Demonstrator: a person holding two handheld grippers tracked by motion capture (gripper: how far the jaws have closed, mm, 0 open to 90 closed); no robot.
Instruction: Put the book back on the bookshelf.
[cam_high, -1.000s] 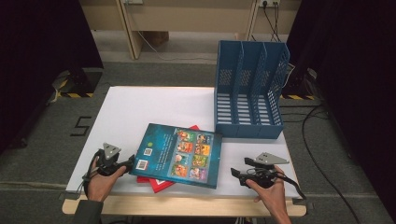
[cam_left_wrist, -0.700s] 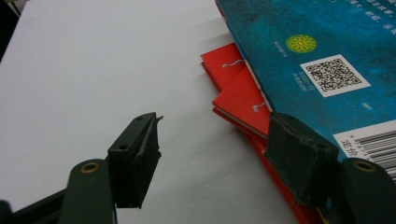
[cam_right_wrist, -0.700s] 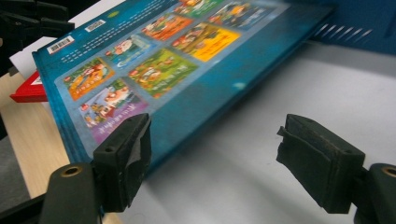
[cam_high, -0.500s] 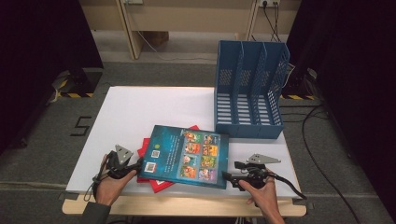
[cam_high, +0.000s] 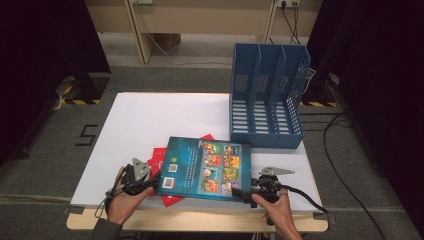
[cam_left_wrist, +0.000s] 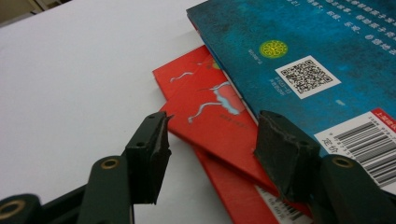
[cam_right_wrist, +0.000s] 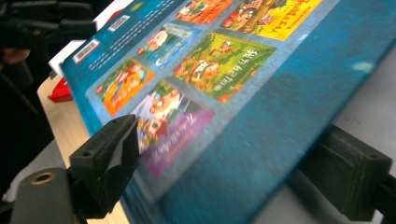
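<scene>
A blue picture book (cam_high: 205, 167) lies back cover up over two red books (cam_high: 159, 156) near the white table's front edge. My right gripper (cam_high: 240, 192) is shut on the blue book's (cam_right_wrist: 261, 93) near right corner, one jaw on the cover and the other under it (cam_right_wrist: 229, 140). My left gripper (cam_high: 150, 186) is at the stack's left side. Its jaws have just been closing and stand open (cam_left_wrist: 212, 126) astride the corner of the red books (cam_left_wrist: 210, 112), with the blue book's (cam_left_wrist: 327, 42) barcode corner beside the right jaw.
A blue three-slot file rack (cam_high: 267, 100) stands at the table's back right, just beyond the books. The white tabletop (cam_high: 165, 115) stretches left and back of the stack. Cables trail from both grippers over the front edge.
The blue book has shifted right and toward the front. My right gripper came in from the right and closed on its corner. My left gripper moved right to the red books and its jaws narrowed.
</scene>
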